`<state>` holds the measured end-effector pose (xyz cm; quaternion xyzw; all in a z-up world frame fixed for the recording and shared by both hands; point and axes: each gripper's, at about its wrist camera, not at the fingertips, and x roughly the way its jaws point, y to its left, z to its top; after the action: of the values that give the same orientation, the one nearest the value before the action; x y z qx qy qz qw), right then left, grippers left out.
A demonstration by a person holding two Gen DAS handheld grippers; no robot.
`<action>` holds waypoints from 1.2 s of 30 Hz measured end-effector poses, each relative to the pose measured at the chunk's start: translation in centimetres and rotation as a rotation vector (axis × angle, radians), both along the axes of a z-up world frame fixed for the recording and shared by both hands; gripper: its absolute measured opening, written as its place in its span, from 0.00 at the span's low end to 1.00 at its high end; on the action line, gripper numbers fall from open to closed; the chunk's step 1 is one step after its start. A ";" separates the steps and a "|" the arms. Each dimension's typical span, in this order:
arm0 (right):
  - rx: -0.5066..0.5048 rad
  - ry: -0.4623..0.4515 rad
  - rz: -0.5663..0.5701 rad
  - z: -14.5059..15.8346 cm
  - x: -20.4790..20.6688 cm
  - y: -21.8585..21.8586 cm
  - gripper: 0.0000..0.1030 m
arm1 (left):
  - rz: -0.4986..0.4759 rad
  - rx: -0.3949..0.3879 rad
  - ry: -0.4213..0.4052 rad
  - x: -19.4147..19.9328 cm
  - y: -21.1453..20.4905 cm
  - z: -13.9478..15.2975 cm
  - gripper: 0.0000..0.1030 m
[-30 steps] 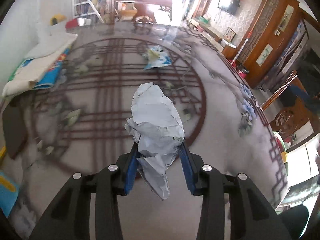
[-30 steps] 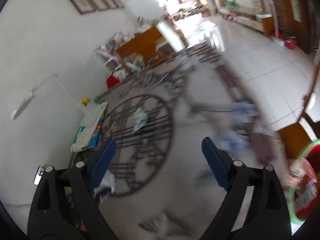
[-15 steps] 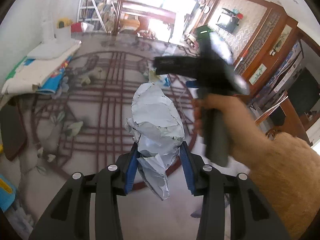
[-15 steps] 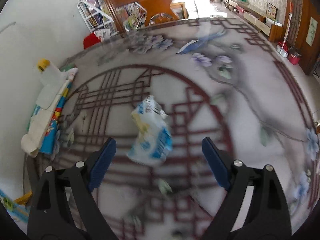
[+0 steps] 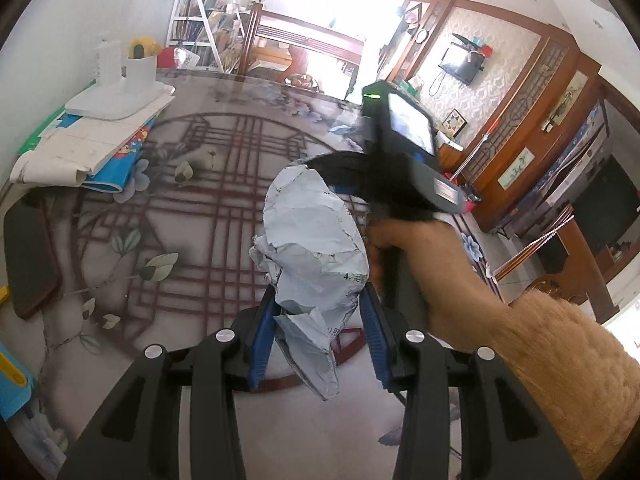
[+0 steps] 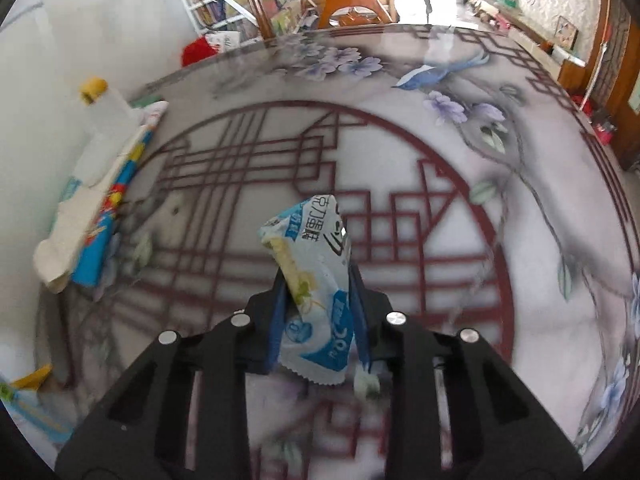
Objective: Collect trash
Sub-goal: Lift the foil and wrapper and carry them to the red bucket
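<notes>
Held tight: blue wrapper (image 6: 316, 280) standing up in right gripper (image 6: 318, 312), crumpled paper (image 5: 316, 248) in left gripper (image 5: 318, 332) (bin maybe elsewhere; 0 seen).

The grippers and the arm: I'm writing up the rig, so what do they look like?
Both the left gripper and right gripper have matte black plastic frames with cut-out slots, silver round screws and blue finger pads. The right hand is bare, its forearm in a fuzzy tan sleeve.

crumpled paper (image 5: 316, 248): matt, creased | wrapper (image 6: 316, 276): glossy plastic film | table (image 6: 440, 168): smooth, glossy
</notes>
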<state>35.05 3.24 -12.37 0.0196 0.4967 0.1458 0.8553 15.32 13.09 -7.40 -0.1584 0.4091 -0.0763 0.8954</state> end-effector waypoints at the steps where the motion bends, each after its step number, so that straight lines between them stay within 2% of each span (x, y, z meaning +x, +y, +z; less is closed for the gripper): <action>1: -0.013 -0.009 0.030 0.6 -1.3 -0.3 0.28 | 0.000 0.000 0.000 0.0 0.0 0.0 0.37; 4: -0.014 -0.027 0.092 2.1 -4.9 -1.7 0.28 | 0.000 -0.002 0.000 0.0 0.0 0.0 0.37; 9: 0.075 -0.017 0.125 4.3 -11.6 -5.2 0.28 | -0.004 0.003 -0.018 -0.4 -0.2 0.2 0.37; 13: 0.136 -0.049 0.109 5.9 -17.7 -8.5 0.28 | -0.003 -0.001 -0.053 -1.0 -0.4 0.8 0.37; 19: 0.194 -0.108 0.024 7.8 -24.9 -14.0 0.28 | 0.004 0.055 -0.105 -2.0 -1.4 1.4 0.37; 25: 0.210 -0.171 -0.059 9.5 -28.6 -18.4 0.28 | -0.024 0.123 -0.108 -3.1 -3.5 2.0 0.37; 28: 0.188 -0.218 -0.102 10.3 -29.9 -20.3 0.28 | -0.044 0.129 -0.126 -4.4 -5.0 2.8 0.38; 31: 0.210 -0.237 -0.142 10.5 -30.8 -22.4 0.28 | -0.065 0.109 -0.137 -5.9 -7.2 3.1 0.38; 36: 0.240 -0.260 -0.197 10.8 -32.1 -25.5 0.28 | -0.166 0.123 -0.138 -7.2 -12.6 3.8 0.38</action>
<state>2.99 -22.27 -1.59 0.1507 0.3568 0.1207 0.9140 8.07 0.44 -3.59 -0.0632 0.3621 -0.1358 0.9200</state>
